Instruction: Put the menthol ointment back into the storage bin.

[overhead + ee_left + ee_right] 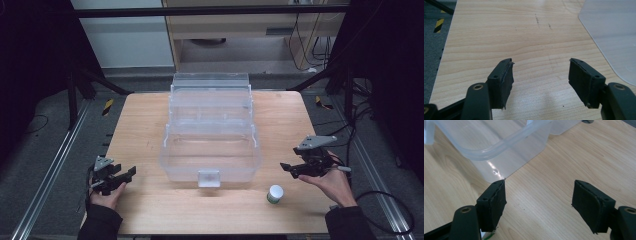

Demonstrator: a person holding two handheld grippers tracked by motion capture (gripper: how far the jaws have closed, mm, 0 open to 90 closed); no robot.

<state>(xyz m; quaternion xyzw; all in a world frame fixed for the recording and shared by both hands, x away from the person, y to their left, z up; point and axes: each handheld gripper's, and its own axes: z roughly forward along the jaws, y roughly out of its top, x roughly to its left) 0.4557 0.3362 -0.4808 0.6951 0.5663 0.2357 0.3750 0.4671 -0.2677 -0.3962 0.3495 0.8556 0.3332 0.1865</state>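
A clear plastic tiered box (210,131) stands open in the middle of the wooden table (150,210), its trays stepped back toward the far side. A small white-capped bottle with a green label (274,194) stands near the front edge, right of the box. My left gripper (131,173) rests open near the table's left front corner, jaws apart over bare wood (540,72), the box's corner (614,35) to its right. My right gripper (286,169) is held open above the table right of the box, empty (539,195), facing the box's corner (506,155).
The table's left and right edges drop to grey floor with metal rails (50,165). A yellow-black marker (107,106) lies on the floor at the back left. Cables (390,210) trail on the right. Bare wood lies in front of the box.
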